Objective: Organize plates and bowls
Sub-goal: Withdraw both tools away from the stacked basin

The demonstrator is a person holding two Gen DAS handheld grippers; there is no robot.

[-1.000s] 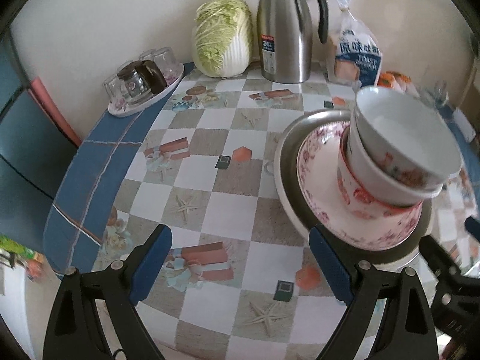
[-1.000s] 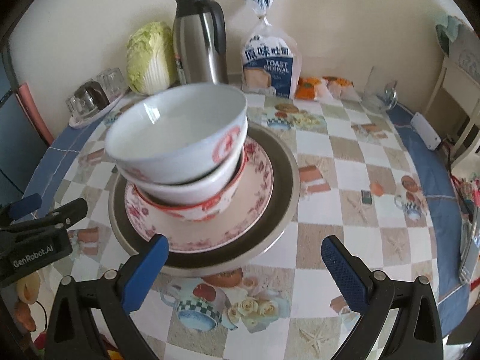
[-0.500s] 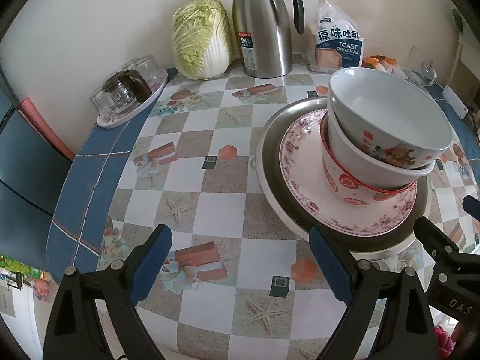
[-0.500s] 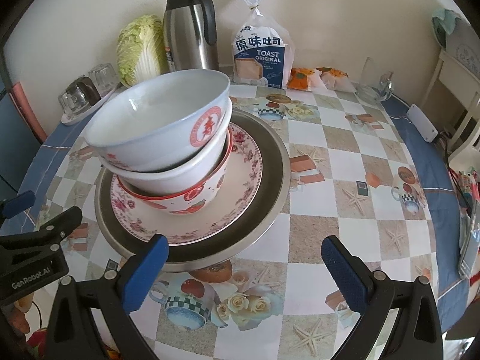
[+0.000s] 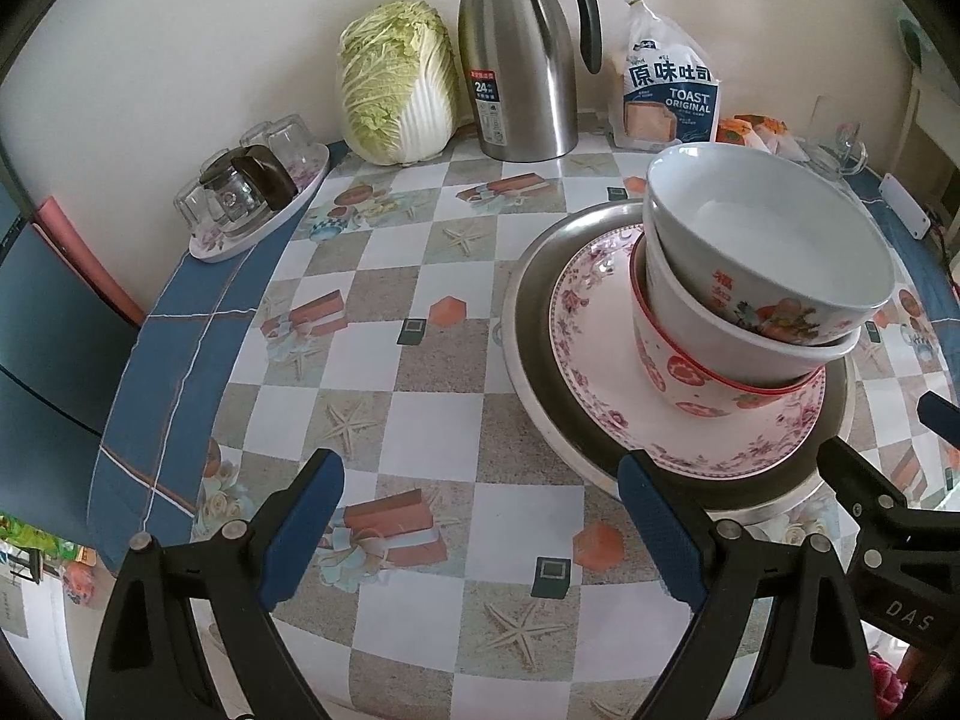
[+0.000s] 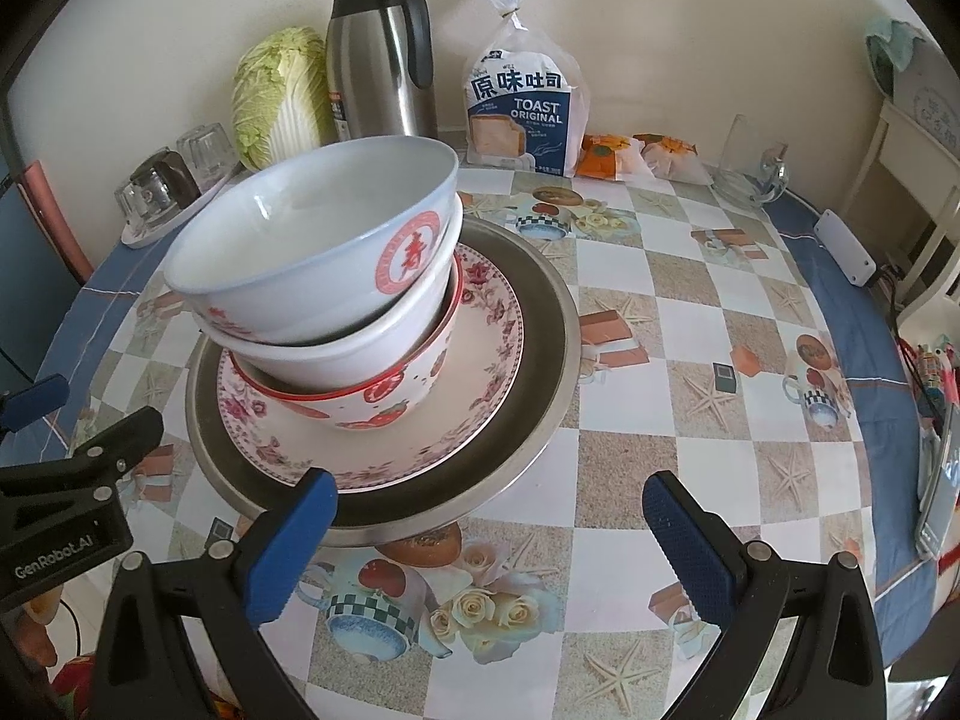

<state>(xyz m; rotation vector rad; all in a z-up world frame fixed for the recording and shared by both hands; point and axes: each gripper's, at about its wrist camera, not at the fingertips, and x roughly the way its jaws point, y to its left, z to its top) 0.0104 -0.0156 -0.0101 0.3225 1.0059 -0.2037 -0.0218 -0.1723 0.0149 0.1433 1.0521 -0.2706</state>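
Three bowls stacked at 10 o'clock, two plates beneath, one flask, one cabbage, one bread bag.

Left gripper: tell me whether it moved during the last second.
Yes. The stainless-steel thermos jug has slid leftward in the left wrist view, so the left gripper swung rightward.

Table carries 1 stack: metal tray at bottom, plate on it, 3 nested bowls on the plate, tilted. Behind the stack, against the wall, left to right: cabbage, thermos, toast bag. Glass tray at far left edge.
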